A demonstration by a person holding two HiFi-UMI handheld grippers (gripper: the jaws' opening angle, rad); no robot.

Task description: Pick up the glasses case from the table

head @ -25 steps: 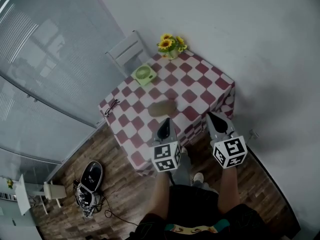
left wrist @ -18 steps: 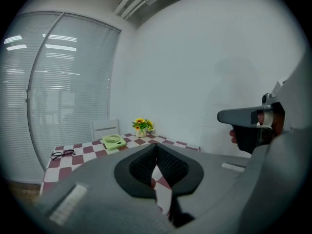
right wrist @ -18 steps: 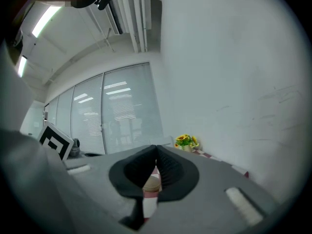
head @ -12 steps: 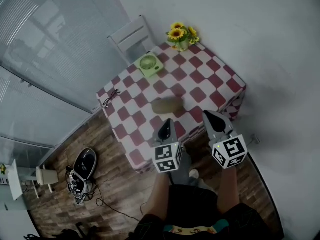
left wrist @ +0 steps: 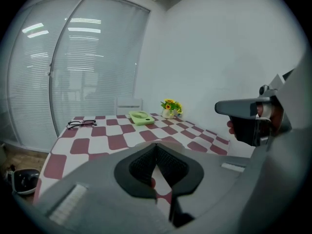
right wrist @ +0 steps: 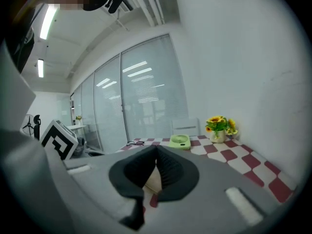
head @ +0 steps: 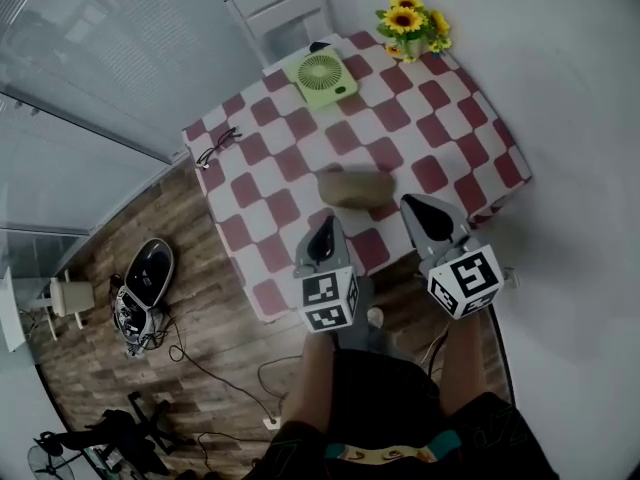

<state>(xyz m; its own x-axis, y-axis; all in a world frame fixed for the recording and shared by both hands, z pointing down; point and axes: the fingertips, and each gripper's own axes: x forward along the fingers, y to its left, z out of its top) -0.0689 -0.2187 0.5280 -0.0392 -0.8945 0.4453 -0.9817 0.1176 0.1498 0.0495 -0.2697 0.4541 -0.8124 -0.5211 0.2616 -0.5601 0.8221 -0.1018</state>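
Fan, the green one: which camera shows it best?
The head view. It looks down on the fan, so the whole round grille shows. The left gripper view and the right gripper view show it only small and low, from the side, far across the table.

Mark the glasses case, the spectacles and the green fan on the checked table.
glasses case (head: 355, 188), head view, middle of its brown top.
spectacles (head: 218, 146), head view, bridge between the lenses.
green fan (head: 320, 73), head view, centre of its round grille.
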